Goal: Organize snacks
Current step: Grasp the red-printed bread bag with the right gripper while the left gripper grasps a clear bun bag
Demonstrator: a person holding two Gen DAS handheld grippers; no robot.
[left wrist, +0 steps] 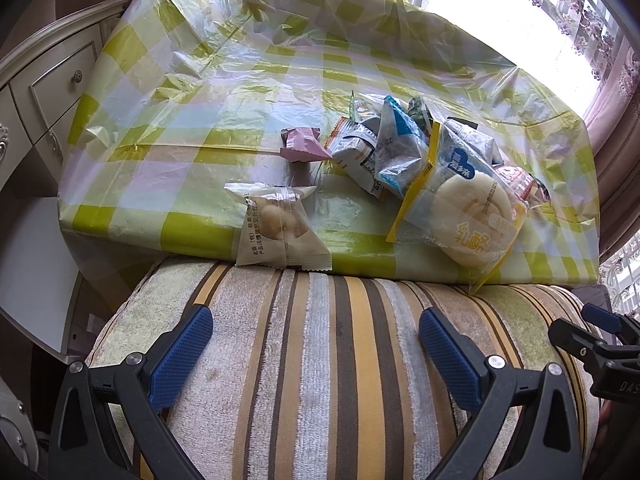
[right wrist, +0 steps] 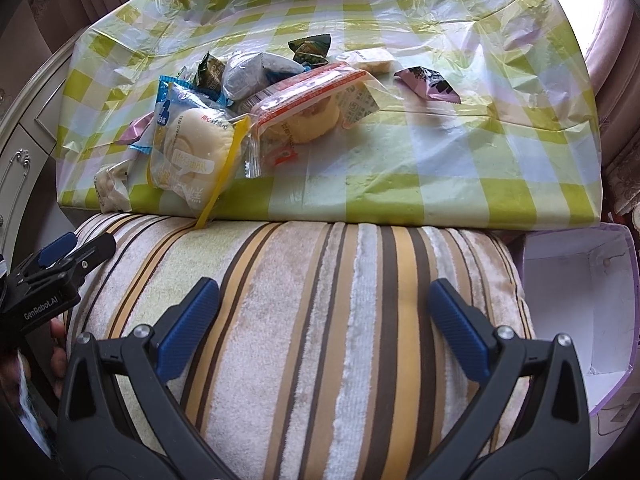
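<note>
A heap of wrapped snacks lies on a table under a green-checked plastic cloth. A clear packet of small biscuits sits at the near edge, a pink packet behind it, and a yellow-edged bun packet overhangs the edge. In the right wrist view the bun packet lies left, a red-striped bun packet mid-table, a dark and pink packet further right. My left gripper and right gripper both hover open and empty over a striped cushion, short of the table.
An open white box with a lilac rim stands to the right of the cushion. A cream cabinet with drawers is at the left. Curtains and a bright window lie behind the table. The right gripper's tip shows at the left view's edge.
</note>
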